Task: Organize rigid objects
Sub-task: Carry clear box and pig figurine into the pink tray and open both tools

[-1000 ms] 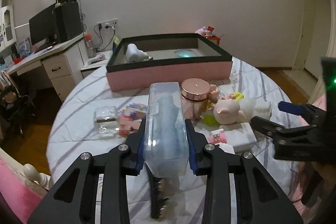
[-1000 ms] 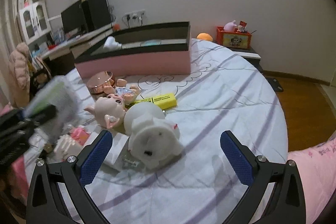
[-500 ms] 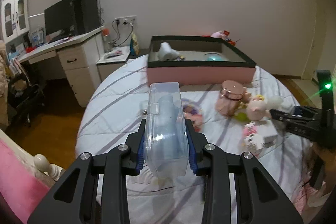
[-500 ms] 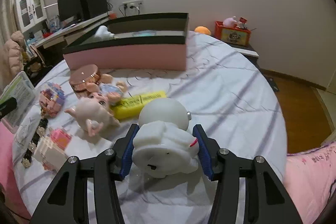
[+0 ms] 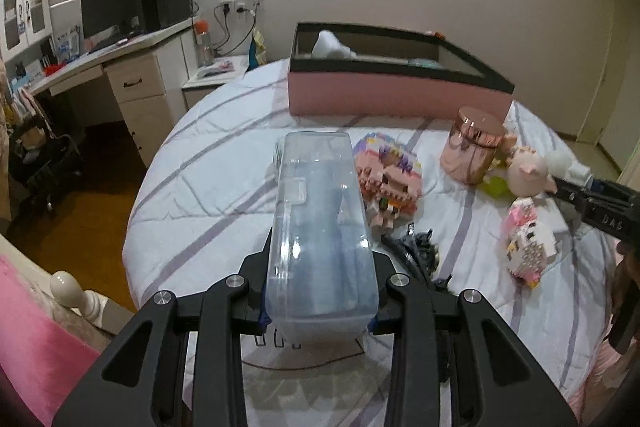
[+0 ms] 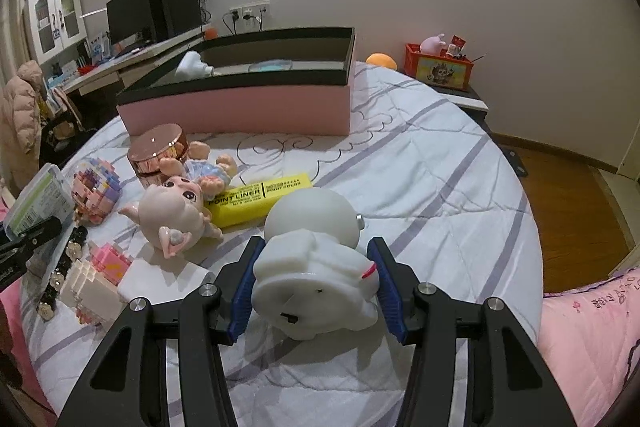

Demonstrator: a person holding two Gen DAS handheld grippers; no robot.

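Left fingers [image 5: 320, 307]: I clench the clear plastic case [image 5: 320, 227] above the bed [image 5: 208, 195]
Right fingers [image 6: 316, 281]: I grip the white figurine [image 6: 316, 263], lying on the bed
Pink box [image 6: 240, 107]: behind, open

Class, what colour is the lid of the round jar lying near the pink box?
Shiny rose-gold, almost copper: the jar lid shows best in the right wrist view.

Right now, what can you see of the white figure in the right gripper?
The white figure is glossy and smooth, plastic or ceramic by its look, with a round domed head pointing away from the camera and a blocky body. Its flat base, with a small dark slot, faces the camera, so it lies tipped over. A small pink mark shows on its right side. The right gripper has its blue pads against both flanks. It seems to rest on the bed.
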